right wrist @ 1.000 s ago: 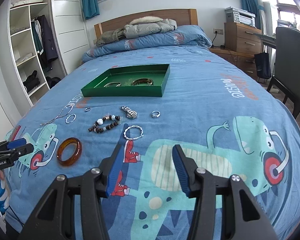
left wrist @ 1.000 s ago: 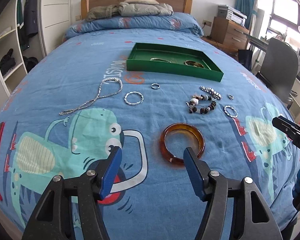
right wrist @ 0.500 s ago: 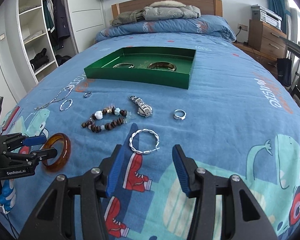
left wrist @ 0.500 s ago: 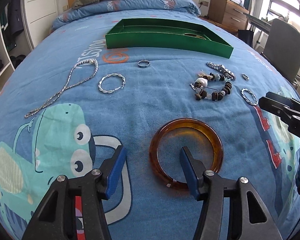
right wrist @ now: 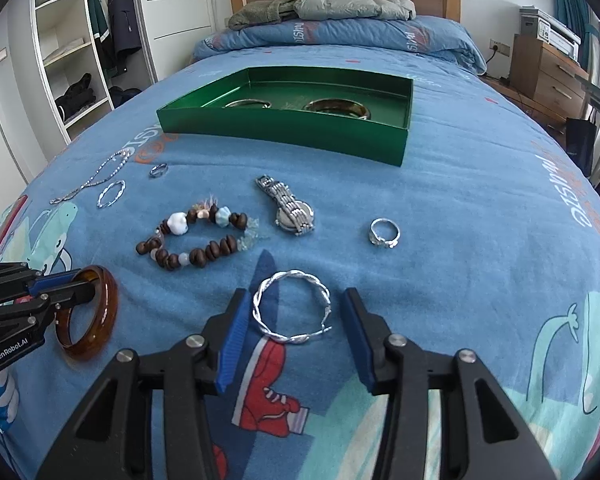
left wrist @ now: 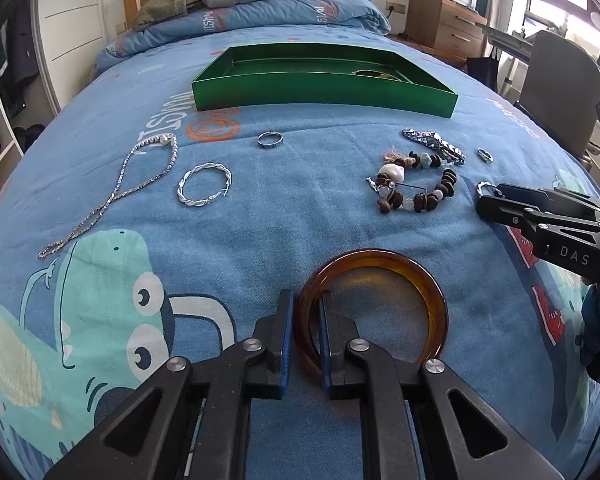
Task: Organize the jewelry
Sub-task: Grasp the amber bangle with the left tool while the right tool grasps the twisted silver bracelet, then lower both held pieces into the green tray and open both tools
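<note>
Our left gripper (left wrist: 305, 332) closes its jaws on the near rim of the amber bangle (left wrist: 370, 308) lying near the bed's (left wrist: 300, 216) foot edge. Our right gripper (right wrist: 292, 332), jaws closing, straddles the twisted silver bracelet (right wrist: 294, 306) without touching it; the green tray (right wrist: 284, 126) sits mid-bed.

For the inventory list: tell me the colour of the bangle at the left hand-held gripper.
Translucent amber-brown bangle; clearest in the left wrist view.
</note>
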Motion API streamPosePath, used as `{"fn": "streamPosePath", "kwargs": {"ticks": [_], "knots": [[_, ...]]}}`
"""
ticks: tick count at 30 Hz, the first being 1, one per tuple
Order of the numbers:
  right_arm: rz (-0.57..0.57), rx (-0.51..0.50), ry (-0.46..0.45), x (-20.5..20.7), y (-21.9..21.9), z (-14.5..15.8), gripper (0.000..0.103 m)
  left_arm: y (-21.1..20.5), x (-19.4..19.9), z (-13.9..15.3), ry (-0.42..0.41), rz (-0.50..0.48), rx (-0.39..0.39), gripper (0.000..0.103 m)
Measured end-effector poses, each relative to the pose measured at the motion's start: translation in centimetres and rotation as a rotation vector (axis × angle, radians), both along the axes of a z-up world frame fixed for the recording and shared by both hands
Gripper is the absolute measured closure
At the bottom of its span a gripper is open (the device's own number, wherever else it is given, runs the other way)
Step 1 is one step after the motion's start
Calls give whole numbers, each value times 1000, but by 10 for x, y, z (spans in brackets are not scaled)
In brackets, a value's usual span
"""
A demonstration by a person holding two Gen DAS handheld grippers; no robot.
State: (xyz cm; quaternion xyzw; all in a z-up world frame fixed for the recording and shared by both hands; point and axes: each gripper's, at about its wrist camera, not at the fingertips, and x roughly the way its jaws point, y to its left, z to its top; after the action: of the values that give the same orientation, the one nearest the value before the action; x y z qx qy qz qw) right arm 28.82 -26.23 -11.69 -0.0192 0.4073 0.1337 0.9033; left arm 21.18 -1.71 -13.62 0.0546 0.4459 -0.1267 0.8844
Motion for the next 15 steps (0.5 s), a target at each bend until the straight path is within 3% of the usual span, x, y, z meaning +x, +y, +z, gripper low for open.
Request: {"fn": "streamPosePath", "kwargs": {"ticks": [8, 15], "knots": [[-4, 17, -29, -14, -5, 14, 66, 4, -3, 17, -26, 14, -7, 93], [-38, 41, -124, -19, -24, 58, 66, 5, 14, 54, -90, 8, -26, 93]]}}
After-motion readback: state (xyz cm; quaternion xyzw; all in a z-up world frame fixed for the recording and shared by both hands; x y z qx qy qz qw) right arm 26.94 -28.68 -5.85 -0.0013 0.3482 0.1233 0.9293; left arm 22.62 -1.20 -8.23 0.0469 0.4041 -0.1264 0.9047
